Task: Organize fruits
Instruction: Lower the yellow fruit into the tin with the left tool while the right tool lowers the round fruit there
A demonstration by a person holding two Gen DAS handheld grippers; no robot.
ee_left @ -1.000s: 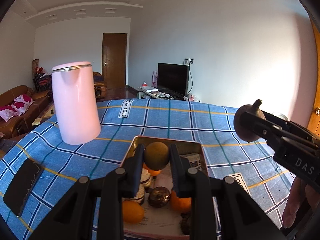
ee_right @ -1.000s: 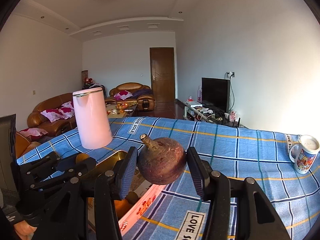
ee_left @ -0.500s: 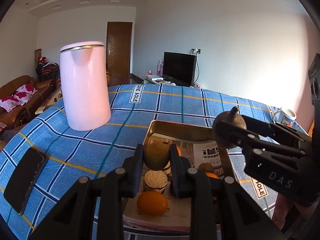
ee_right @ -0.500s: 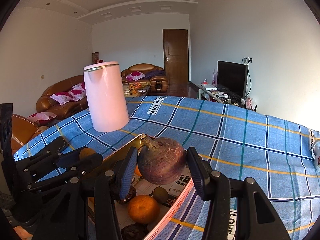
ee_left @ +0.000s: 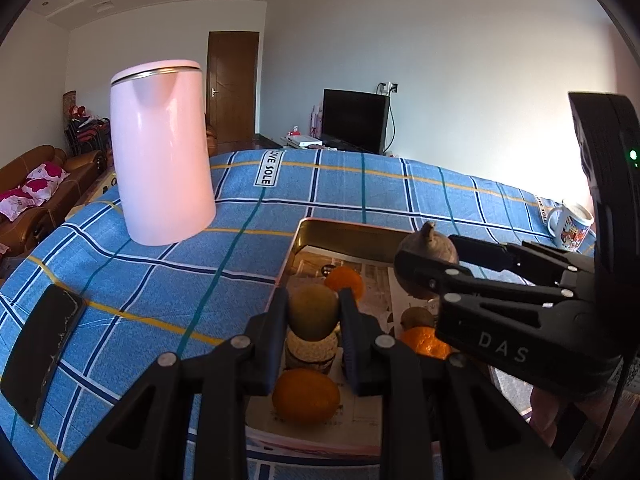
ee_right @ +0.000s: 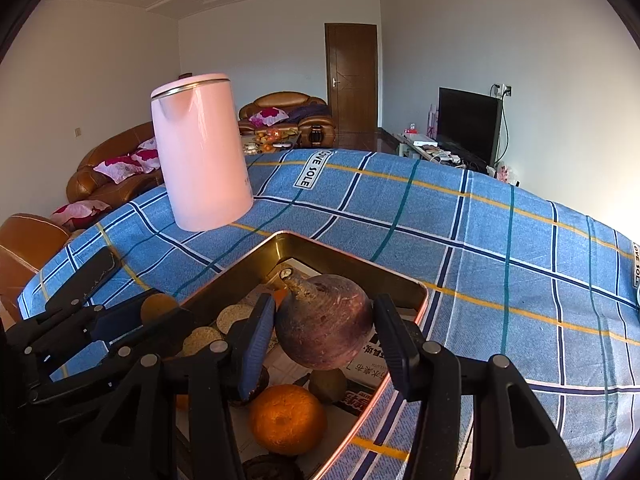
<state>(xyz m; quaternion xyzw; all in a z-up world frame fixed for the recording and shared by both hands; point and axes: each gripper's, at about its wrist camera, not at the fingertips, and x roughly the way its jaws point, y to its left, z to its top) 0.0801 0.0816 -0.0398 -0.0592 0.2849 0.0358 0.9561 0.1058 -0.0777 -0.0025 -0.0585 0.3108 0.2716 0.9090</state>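
— So, what does the left tool (ee_left: 313, 322) have?

— Its two fingers are closed on a greenish-brown fruit (ee_left: 313, 312), held above the metal tray (ee_left: 344, 233), over a round grainy cake (ee_left: 310, 349) and an orange (ee_left: 306, 398).

— And the right tool (ee_right: 324, 340)?

— It clamps a purple-brown root with a stubby stem (ee_right: 323, 332), also held over the tray, near its far corner. Below it lie another orange (ee_right: 287, 419) and a small brown fruit (ee_right: 328, 385) on newspaper.

— Anything else on the surface?

— A pink kettle (ee_left: 162, 154) stands beyond the tray on the blue checked cloth (ee_left: 360, 184), a black phone (ee_left: 40, 354) lies to the left, and a mug (ee_left: 570, 222) sits far right.
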